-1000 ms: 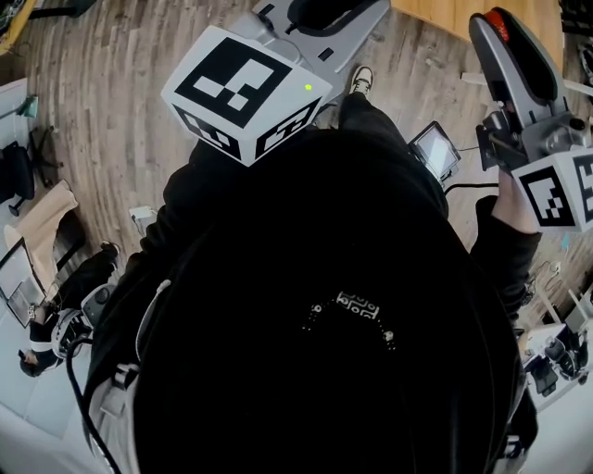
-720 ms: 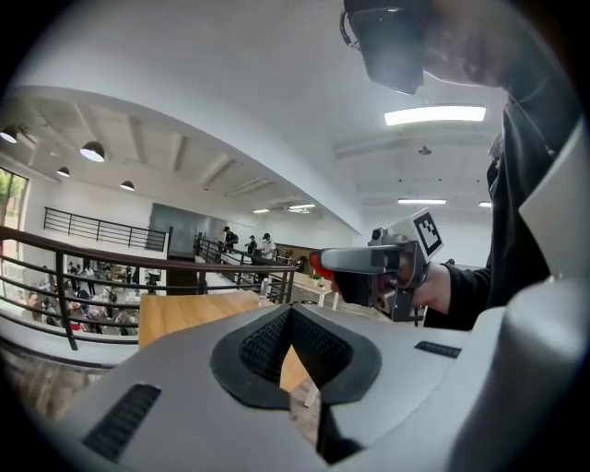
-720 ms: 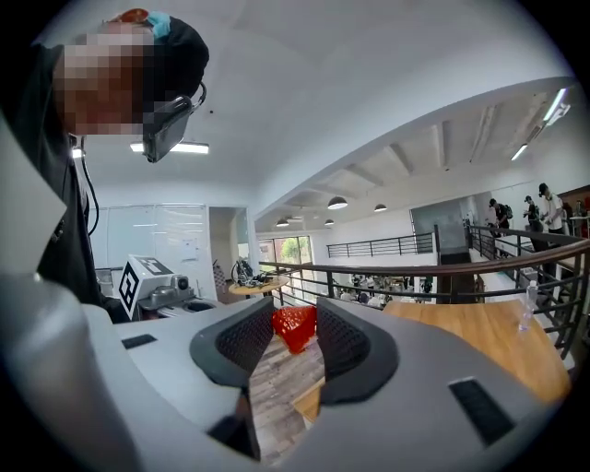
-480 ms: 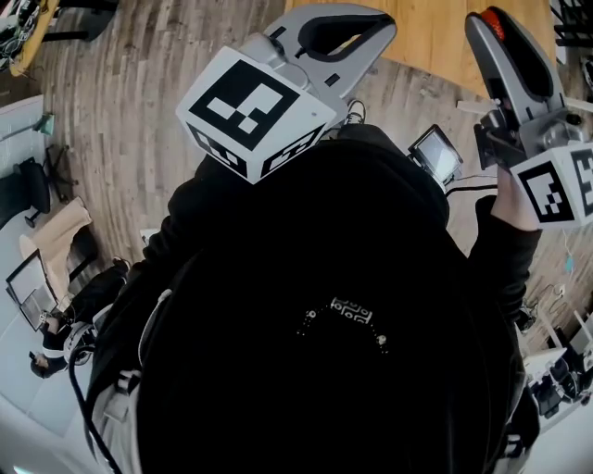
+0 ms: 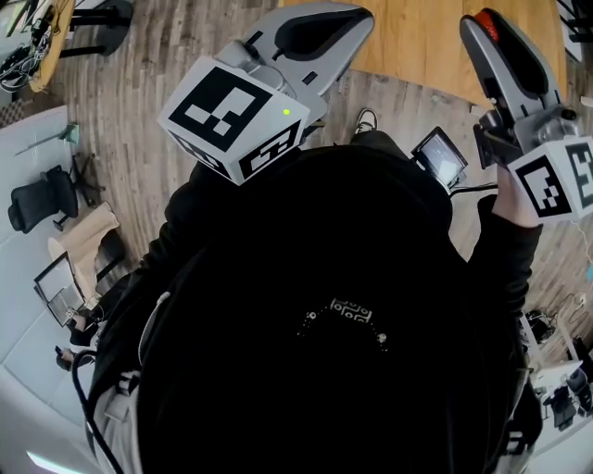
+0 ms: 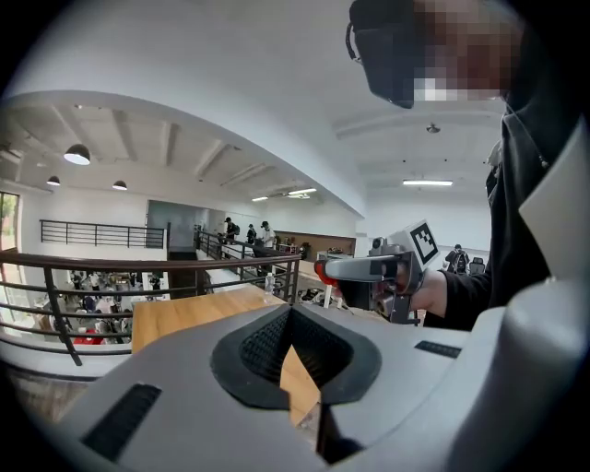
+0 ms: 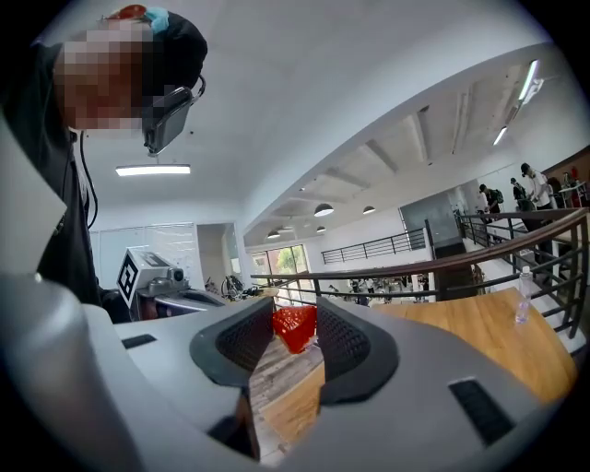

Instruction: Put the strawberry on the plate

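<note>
A red strawberry (image 7: 295,328) sits pinched between the tips of my right gripper (image 7: 295,318), which is shut on it and held up in the air. From the head view the strawberry (image 5: 491,25) shows as a red spot at the right gripper (image 5: 483,20) tip, at the upper right. In the left gripper view the same strawberry (image 6: 320,270) pokes out beside a hand. My left gripper (image 6: 290,310) is shut with nothing in it, its tips touching; the left gripper (image 5: 359,14) is raised at the top centre. No plate is in view.
A wooden table (image 5: 426,37) lies ahead past both grippers, over plank flooring. The person's black-clad body fills most of the head view. A small screen (image 5: 439,155) hangs at the right, an office chair (image 5: 37,197) stands far left. A metal railing (image 6: 138,263) runs behind the table.
The left gripper and its marker cube shifted a little left and down. More of the wooden table shows at the top. The right gripper still grips the strawberry in about the same place.
</note>
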Demonstrator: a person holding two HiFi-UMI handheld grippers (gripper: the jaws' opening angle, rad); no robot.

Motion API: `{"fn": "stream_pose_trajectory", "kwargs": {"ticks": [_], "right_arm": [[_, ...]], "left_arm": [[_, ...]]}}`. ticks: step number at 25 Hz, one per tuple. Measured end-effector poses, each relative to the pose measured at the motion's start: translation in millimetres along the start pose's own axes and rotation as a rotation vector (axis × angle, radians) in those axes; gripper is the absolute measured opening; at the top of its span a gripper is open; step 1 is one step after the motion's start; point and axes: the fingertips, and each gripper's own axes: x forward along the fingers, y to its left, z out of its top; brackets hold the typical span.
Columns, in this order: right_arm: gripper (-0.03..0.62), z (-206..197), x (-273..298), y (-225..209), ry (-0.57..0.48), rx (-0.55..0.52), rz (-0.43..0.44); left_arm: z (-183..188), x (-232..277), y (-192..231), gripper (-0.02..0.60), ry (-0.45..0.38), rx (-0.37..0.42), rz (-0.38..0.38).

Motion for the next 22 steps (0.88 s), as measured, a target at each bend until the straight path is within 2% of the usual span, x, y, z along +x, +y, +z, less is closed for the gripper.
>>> {"fn": "stream_pose_trajectory", "kwargs": {"ticks": [8, 11, 14, 22], "right_arm": [[0.153, -8, -10, -52, 0.017, 0.043, -0.032], [0.153, -9, -13, -56, 0.025, 0.047, -0.04], [0.153, -14, -14, -62, 0.035, 0.054, -0.047], [0.153, -3, 2, -60, 0.025, 0.012, -0.114]], "left_arm": [[1, 43, 0, -0.002, 0.024, -0.046, -0.04], [-8, 47, 13, -0.002, 0.039, -0.078, -0.019], [-12, 52, 19, -0.003, 0.042, -0.077, -0.006], [-8, 62, 33, -0.002, -0.011, -0.054, -0.094]]}}
